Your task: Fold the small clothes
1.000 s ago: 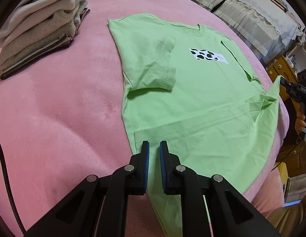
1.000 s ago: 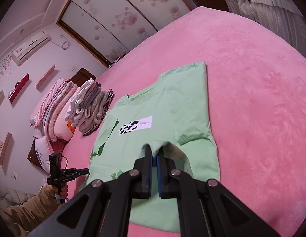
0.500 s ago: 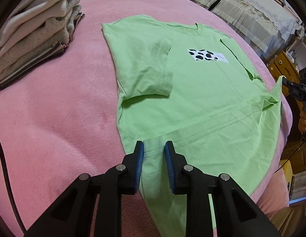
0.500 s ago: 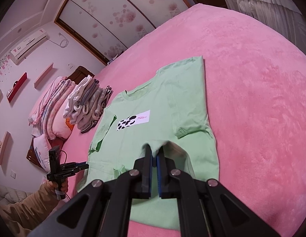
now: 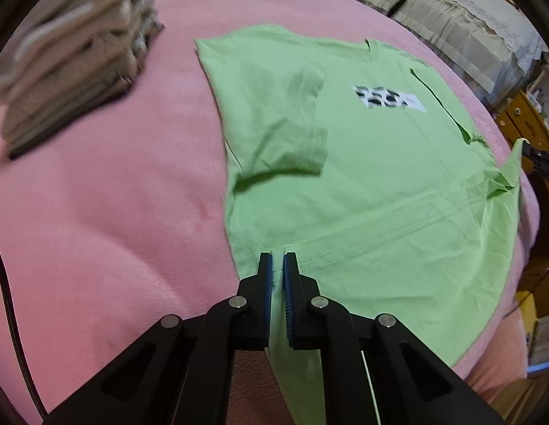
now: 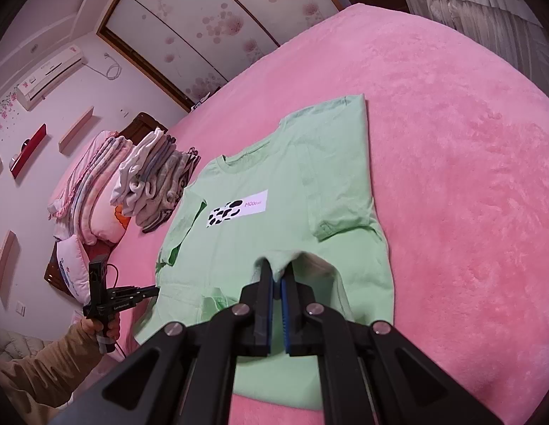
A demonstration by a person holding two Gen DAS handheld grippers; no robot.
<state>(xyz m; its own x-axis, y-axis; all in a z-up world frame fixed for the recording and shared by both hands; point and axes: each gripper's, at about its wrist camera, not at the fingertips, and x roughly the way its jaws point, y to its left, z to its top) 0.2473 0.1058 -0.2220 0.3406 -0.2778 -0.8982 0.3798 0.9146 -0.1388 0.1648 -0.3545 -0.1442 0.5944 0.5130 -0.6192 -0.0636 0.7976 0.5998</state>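
A light green T-shirt (image 5: 362, 177) with a cow-spot label (image 5: 387, 97) lies flat on the pink blanket (image 5: 115, 212), one sleeve folded in over the chest. My left gripper (image 5: 278, 258) is at the near hem, its jaws closing, with green fabric pinched between the blue pads. In the right wrist view the T-shirt (image 6: 274, 212) is seen from its other side. There my right gripper (image 6: 278, 269) is shut on a raised pinch of the hem. The left gripper (image 6: 152, 289), held by a hand in a tan sleeve, meets the shirt's far edge.
A stack of folded grey and white clothes (image 5: 72, 71) sits on the blanket beyond the shirt's left side, also visible as the stack (image 6: 157, 184) beside piled pink bedding (image 6: 90, 191). The bed's edge drops off right of the shirt toward wooden furniture (image 5: 522, 120).
The left gripper's jaws spread apart over the hem half a second ago and have now come together on the fabric. The right gripper keeps its pinch and has not moved.
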